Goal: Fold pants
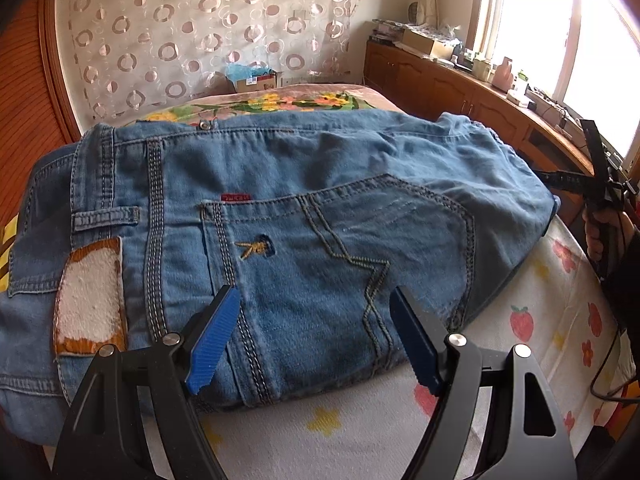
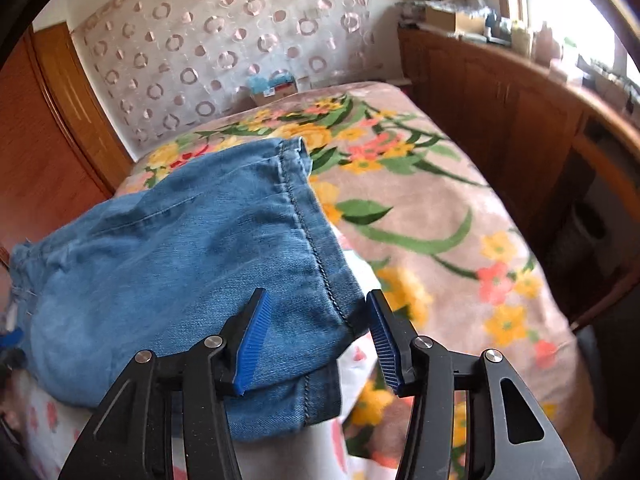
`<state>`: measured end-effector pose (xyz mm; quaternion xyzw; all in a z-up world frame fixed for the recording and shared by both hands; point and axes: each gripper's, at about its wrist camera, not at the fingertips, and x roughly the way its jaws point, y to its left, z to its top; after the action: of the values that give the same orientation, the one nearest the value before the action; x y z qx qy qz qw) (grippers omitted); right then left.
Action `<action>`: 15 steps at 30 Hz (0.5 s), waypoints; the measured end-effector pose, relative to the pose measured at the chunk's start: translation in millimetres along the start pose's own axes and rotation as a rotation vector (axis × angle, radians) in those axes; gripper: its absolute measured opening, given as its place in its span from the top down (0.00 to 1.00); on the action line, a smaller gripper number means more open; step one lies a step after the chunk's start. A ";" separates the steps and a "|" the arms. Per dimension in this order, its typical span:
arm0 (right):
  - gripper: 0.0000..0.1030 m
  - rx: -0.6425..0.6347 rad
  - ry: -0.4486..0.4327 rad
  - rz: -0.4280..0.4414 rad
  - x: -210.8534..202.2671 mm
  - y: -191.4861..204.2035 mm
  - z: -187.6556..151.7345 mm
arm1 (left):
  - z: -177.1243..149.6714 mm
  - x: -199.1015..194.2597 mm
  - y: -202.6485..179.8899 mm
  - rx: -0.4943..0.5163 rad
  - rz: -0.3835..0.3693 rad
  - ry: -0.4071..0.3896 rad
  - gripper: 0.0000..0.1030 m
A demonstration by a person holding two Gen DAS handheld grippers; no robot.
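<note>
Blue jeans lie folded on the bed, back pocket and waistband up, with a white leather patch at the left. My left gripper is open just above the pocket's near edge, holding nothing. In the right wrist view the folded leg end of the jeans lies in a stack with its hem at the right. My right gripper is open over the hem corner, jaws apart, holding nothing. The right gripper also shows in the left wrist view at the jeans' right end.
A floral blanket covers the far bed; a white strawberry-print sheet covers the near part. A wooden cabinet with clutter runs along the right under the window. A cardboard box stands by the curtain. A wooden door is at the left.
</note>
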<state>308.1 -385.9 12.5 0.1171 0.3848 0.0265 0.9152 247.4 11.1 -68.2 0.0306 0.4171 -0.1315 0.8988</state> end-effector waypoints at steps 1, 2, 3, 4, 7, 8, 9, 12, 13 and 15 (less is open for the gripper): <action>0.72 0.006 -0.001 0.009 0.6 -1.3 1.0 | -2.0 1.2 0.7 0.002 0.003 0.006 0.24; 0.89 0.004 -0.003 0.020 0.1 -1.3 2.2 | -3.5 3.0 -0.1 0.007 0.008 0.012 0.24; 0.94 0.001 -0.012 0.035 -3.0 -2.0 3.1 | -4.7 4.1 -0.9 0.013 0.012 0.014 0.24; 0.94 -0.015 -0.024 0.044 -7.2 -0.8 3.5 | -5.7 4.9 -1.6 0.019 0.016 0.013 0.24; 0.96 -0.046 -0.092 0.010 -28.3 -4.5 1.8 | -6.5 6.6 -1.8 0.022 0.019 0.017 0.24; 0.97 -0.043 -0.108 -0.001 -34.8 -7.9 0.8 | -6.5 6.6 -1.8 0.021 0.018 0.018 0.24; 0.97 -0.043 -0.116 -0.008 -41.6 -10.5 -0.2 | -6.5 6.3 -2.0 0.019 0.014 0.017 0.24; 0.96 -0.063 -0.089 -0.043 -40.3 -7.9 -6.9 | -6.9 3.8 -1.8 0.016 0.013 0.014 0.24; 0.96 -0.080 -0.064 -0.062 -34.9 -2.7 -10.0 | -7.1 2.8 -1.2 0.014 0.014 0.013 0.24; 0.90 -0.105 -0.050 -0.095 -32.4 5.8 -14.3 | -8.4 -2.5 0.9 0.007 0.013 0.004 0.24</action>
<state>275.4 -381.9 26.8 0.0512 0.3649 0.0001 0.9296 239.9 13.9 -71.8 0.0368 0.4182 -0.1269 0.8987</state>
